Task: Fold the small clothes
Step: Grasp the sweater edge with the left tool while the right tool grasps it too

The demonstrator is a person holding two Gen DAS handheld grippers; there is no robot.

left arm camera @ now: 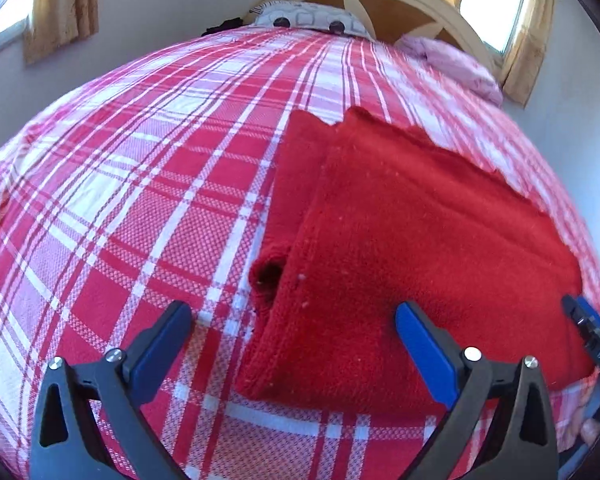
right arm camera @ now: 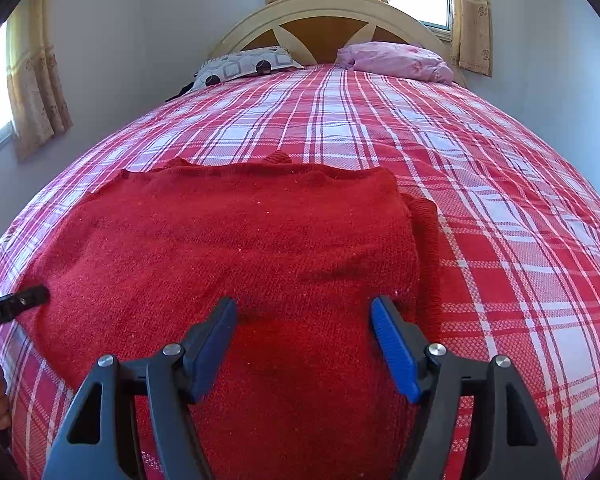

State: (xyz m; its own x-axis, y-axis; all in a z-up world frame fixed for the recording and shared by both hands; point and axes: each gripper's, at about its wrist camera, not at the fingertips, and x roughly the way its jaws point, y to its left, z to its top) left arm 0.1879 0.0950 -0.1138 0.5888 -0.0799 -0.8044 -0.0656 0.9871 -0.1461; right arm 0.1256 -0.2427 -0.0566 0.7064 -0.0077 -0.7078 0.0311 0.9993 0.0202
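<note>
A folded red knitted sweater lies flat on the bed's red-and-white plaid cover. The left hand-held gripper hovers spread wide at its left edge, gripping nothing; the right hand-held gripper stands likewise spread above its near right part.

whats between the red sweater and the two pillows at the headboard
Only bare plaid bedspread lies between the red sweater and the patterned pillow and pink pillow; the right wrist view shows it best.
</note>
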